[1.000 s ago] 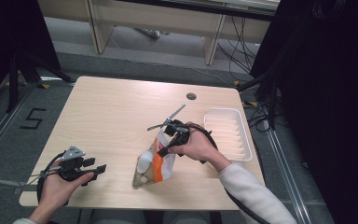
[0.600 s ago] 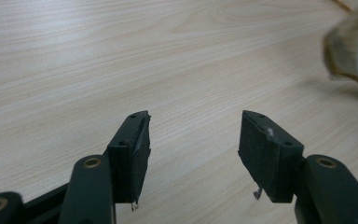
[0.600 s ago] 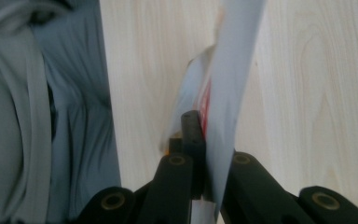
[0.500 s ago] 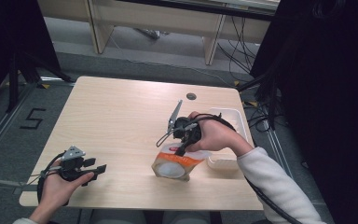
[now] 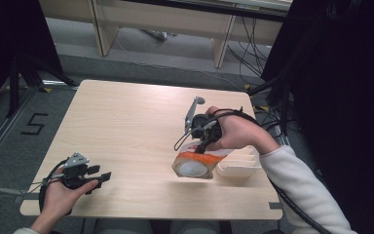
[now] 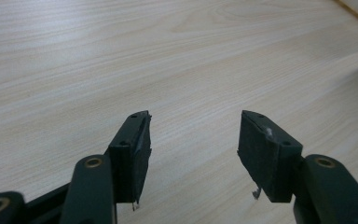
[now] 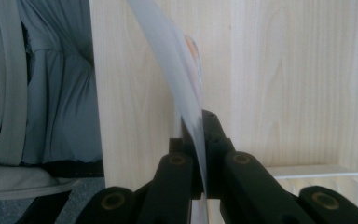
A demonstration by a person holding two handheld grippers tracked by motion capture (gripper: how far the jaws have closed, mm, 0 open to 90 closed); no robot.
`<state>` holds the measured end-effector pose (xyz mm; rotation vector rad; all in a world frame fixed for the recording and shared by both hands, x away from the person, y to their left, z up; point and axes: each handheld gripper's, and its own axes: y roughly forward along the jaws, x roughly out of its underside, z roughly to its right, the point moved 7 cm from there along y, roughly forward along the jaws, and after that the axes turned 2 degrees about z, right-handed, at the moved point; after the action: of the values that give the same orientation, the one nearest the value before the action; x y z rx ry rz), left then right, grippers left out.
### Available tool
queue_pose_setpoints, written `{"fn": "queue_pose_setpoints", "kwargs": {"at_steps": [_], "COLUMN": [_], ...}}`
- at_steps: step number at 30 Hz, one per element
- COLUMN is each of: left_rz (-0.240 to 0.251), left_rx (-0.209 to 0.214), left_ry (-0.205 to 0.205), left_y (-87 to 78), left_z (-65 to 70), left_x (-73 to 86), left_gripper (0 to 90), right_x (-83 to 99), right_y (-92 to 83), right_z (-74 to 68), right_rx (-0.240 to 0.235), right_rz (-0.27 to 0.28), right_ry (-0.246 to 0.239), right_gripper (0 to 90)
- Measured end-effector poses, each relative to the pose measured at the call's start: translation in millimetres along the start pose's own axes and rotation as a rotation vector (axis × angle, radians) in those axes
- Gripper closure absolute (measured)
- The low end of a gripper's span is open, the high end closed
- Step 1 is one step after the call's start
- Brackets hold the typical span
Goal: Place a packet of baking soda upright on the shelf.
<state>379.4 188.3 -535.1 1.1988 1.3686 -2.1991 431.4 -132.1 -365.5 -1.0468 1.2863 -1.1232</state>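
Here we see the right gripper [image 5: 200, 146] closed on the thin upper edge of an orange and white pouch [image 5: 195, 164], which hangs just above the table [image 5: 126, 122] near its front right corner, beside a white tray [image 5: 241, 163] with ridges. In the right gripper view the jaws pinch a flat, pale sheet of the pouch [image 7: 179, 60], so we judge it is light and soft, a flexible bag that bends and swings, and probably a little slippery; the sealed edge seems the best place to hold it, because the body would deform. The left gripper [image 5: 95, 176] rests near the front left corner with its jaws apart and nothing between them. The table is light wood, smooth and bare. Behind it are grey floor, cables and the legs of a wooden bench.
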Motion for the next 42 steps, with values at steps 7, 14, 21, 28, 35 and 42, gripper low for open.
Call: {"fn": "queue_pose_setpoints", "kwargs": {"at_steps": [7,14,21,28,35,42], "left_rz": [0.001,-0.003,0.000,-0.003,-0.004,-0.004], "left_rx": [0.000,0.001,-0.001,-0.004,-0.005,-0.006], "left_ry": [-0.002,0.001,-0.001,0.007,0.008,0.008], "left_y": [0.0,-0.4,0.0,-0.3,-0.4,-0.3], "left_z": [-0.2,-0.3,-0.2,-0.8,-0.9,-0.9], "left_x": [0.0,0.1,0.0,0.1,0.2,0.2], "left_gripper": [43.3,43.3,43.3,43.4,43.4,43.5], "right_x": [2.5,7.7,13.5,23.9,34.5,48.2], "right_y": [-15.3,-28.3,-46.0,-62.9,-73.3,-78.5], "right_z": [5.2,9.6,15.9,24.8,35.3,49.9], "right_rx": [0.011,0.023,0.040,0.063,0.096,0.123], "right_rz": [0.006,-0.013,0.002,-0.022,-0.028,-0.039], "right_ry": [0.005,-0.004,-0.025,-0.064,-0.085,-0.095], "right_gripper": [90.0,90.0,90.0,90.0,90.0,90.0]}}
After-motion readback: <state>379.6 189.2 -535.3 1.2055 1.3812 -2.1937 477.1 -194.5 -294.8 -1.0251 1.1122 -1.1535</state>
